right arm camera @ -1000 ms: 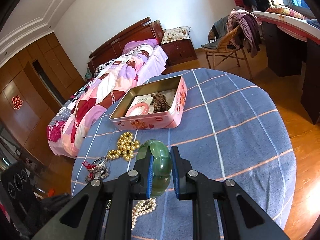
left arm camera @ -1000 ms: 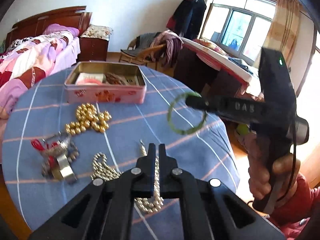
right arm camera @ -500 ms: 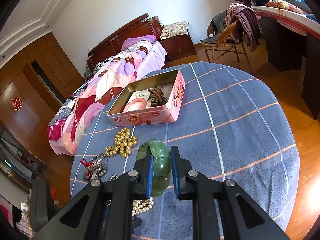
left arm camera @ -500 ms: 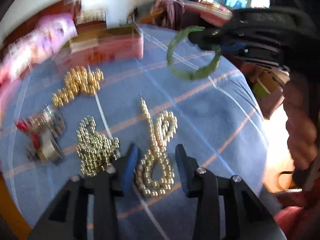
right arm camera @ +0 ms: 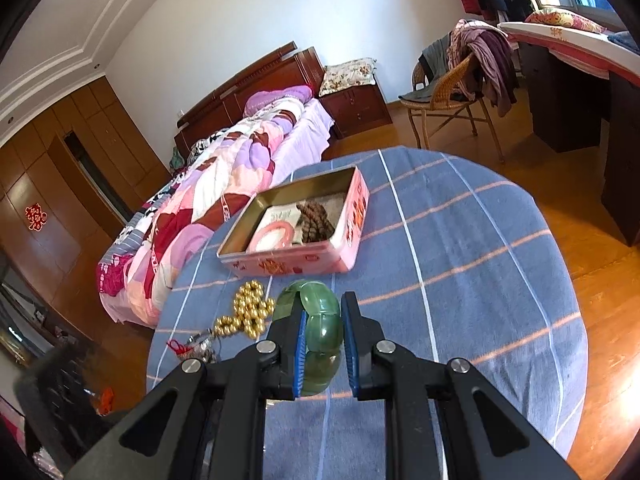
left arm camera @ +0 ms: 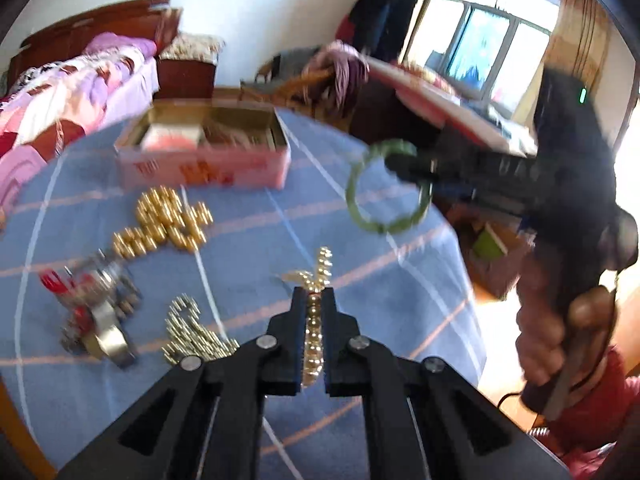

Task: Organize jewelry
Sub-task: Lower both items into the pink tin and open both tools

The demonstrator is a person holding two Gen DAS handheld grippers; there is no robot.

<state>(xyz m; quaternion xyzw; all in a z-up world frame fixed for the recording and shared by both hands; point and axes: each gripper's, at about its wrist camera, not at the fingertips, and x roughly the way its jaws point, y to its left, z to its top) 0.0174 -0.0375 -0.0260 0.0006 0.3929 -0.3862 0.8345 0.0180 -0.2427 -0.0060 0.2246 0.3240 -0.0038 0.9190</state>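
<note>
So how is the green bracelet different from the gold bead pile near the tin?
The green bracelet is one smooth green ring; the gold bead pile is many small shiny balls heaped together. The bracelet is held up in the right gripper; the pile lies on the blue tablecloth. Both are jewelry outside the pink tin.

Green bangle [right arm camera: 320,330] between blue-padded jaws; gold beads [left arm camera: 314,312] between black jaws; ahead: pink tin [right arm camera: 304,264], blue cloth [right arm camera: 460,248] with white/orange stripes.
</note>
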